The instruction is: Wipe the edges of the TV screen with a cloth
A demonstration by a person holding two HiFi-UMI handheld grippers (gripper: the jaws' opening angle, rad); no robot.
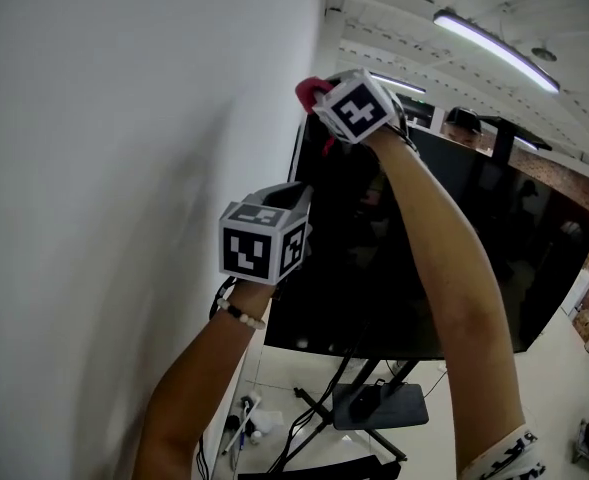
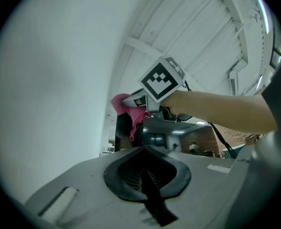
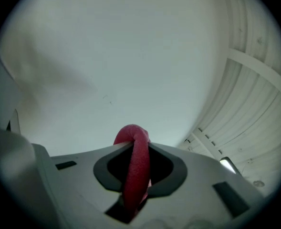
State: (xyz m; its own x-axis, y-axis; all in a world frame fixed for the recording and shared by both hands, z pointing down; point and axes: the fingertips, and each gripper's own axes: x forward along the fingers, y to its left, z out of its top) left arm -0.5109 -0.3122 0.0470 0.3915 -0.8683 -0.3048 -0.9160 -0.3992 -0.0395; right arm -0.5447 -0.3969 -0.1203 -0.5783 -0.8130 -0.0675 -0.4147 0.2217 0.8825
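Rising at the left, a white wall (image 1: 124, 168) fills much of the head view. Just right of it, the left gripper (image 2: 146, 174) is raised beside the TV (image 1: 494, 228), near its left edge, with its jaws pressed together and nothing between them. Higher and further right, the right gripper (image 1: 326, 98) has its jaws clamped on a pink cloth (image 3: 134, 147), which loops out past the tips at the TV's top left corner. The dark screen stretches away to the right on a black stand (image 1: 374, 408).
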